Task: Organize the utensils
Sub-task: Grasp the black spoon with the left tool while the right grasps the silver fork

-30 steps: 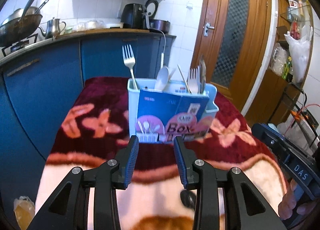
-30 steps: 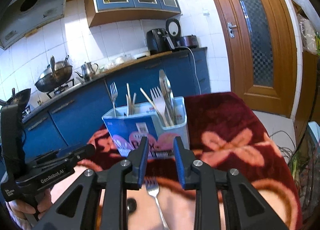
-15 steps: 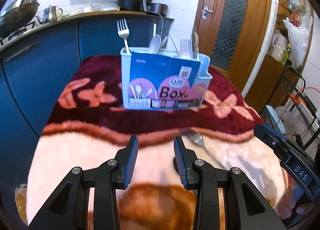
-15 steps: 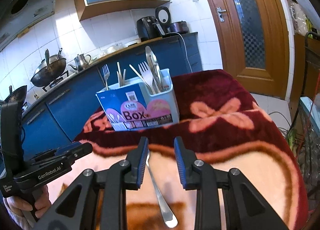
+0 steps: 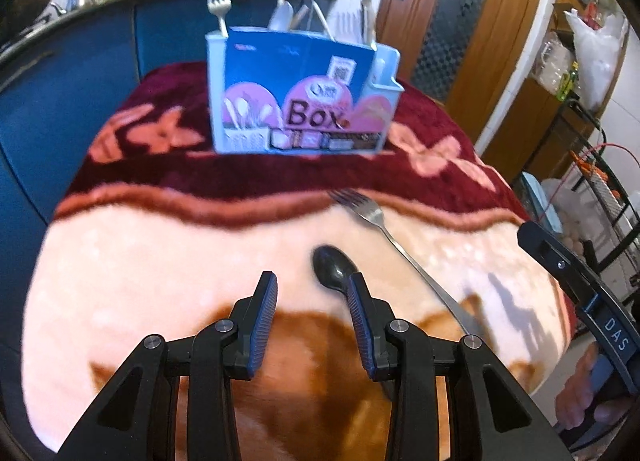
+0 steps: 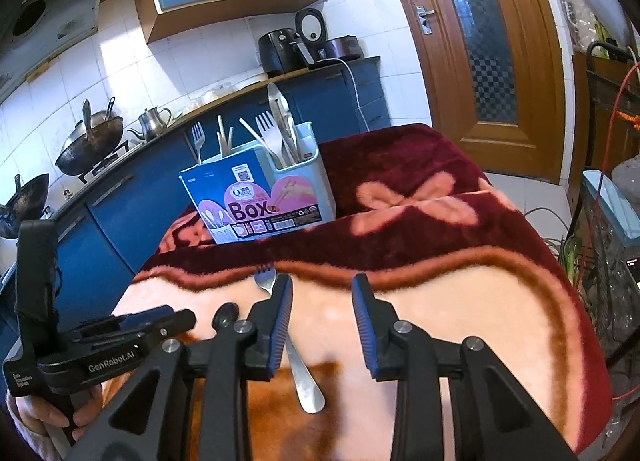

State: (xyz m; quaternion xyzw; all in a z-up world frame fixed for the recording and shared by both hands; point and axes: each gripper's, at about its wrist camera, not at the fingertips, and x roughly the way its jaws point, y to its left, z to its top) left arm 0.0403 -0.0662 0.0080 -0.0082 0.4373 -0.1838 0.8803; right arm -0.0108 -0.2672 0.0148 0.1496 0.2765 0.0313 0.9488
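Standing upright on the blanket (image 5: 132, 281), the box (image 5: 300, 101) held forks, a spoon and chopsticks, handles down, near the far dark-red end of the covered worktop. A loose fork (image 5: 384, 229) lay flat on the pale part of the blanket nearer than the box, its tines pointing toward the box and its handle running away from it. A black spoon (image 5: 334, 273) lay just beside the fork, on the side further from the box, bowl toward the box. The left hand-held gripper (image 5: 312, 293) hovered over the blanket well short of the box, its jaws spread with nothing between them; its right finger partly covered the spoon's handle. The right hand-held gripper (image 6: 322, 301) also hung short of the box, jaws spread and empty, with the fork passing under its left finger. The left one appeared in the right wrist view, gripped by a hand (image 6: 48, 417)
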